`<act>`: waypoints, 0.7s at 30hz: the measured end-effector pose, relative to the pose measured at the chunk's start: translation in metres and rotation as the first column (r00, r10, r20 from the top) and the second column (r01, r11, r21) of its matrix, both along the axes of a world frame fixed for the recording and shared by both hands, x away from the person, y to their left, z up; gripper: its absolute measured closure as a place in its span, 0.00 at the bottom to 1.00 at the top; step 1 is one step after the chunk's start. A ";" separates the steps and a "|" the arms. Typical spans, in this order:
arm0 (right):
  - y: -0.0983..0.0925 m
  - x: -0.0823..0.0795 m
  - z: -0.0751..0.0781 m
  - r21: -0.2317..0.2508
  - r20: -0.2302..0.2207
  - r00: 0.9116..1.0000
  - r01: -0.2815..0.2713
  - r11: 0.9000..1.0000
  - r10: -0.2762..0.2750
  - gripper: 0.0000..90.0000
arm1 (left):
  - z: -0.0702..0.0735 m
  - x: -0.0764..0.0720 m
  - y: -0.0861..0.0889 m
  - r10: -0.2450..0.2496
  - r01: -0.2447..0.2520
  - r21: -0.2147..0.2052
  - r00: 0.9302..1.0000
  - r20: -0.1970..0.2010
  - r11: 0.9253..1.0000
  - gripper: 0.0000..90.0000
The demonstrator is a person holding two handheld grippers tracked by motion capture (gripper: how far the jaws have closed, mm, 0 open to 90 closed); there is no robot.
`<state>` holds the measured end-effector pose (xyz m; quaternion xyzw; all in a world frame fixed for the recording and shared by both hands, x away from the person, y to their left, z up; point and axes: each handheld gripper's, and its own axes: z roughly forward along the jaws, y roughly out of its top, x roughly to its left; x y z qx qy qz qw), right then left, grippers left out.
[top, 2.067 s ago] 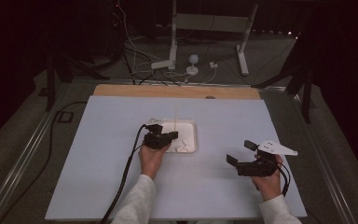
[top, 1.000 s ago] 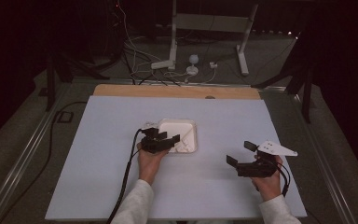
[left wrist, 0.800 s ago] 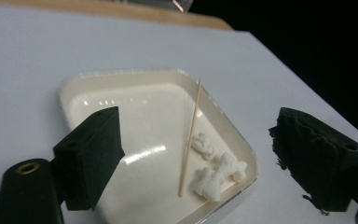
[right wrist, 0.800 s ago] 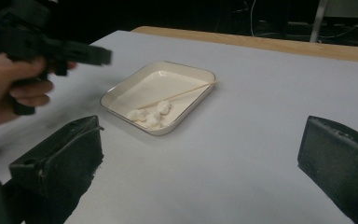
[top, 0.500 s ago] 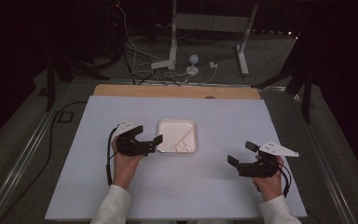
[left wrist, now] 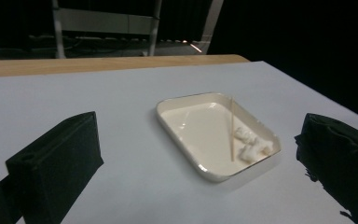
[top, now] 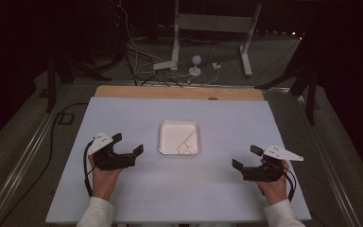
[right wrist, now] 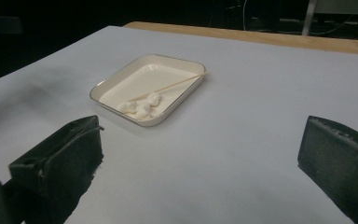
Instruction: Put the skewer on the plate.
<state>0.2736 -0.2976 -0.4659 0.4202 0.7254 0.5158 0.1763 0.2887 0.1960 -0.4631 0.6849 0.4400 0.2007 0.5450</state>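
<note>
A white rectangular tray point(top: 179, 137) is seen on the pale counter point(top: 217, 189), between the two grippers and slightly beyond them. The left gripper point(top: 127, 144) is held by the left hand point(top: 105, 177) with its jaws spread wide and nothing between them; the tray lies ahead of it and toward its right jaw. The right gripper point(top: 247, 158) is held by the right hand point(top: 275, 185), likewise spread and empty, with the tray ahead and toward its left jaw. Inside the tray, a thin wooden skewer point(left wrist: 232, 130) is laid slantwise, and small white lumps point(right wrist: 142, 108) are gathered at the skewer's near end. Both grippers are kept well apart from the tray.
</note>
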 end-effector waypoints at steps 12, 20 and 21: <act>-0.010 -0.003 -0.003 -0.001 0.025 1.000 0.018 1.000 -0.018 0.00 | -0.008 -0.022 0.026 0.057 -0.058 0.008 0.998 0.038 0.998 0.01; -0.013 -0.004 -0.006 0.001 0.048 0.999 0.020 1.000 -0.020 0.00 | -0.005 -0.031 0.035 0.069 -0.071 0.033 0.995 0.072 0.997 0.01; -0.013 -0.004 -0.006 -0.001 0.047 0.999 0.020 1.000 -0.020 0.00 | -0.005 -0.031 0.035 0.067 -0.070 0.040 0.995 0.074 0.997 0.01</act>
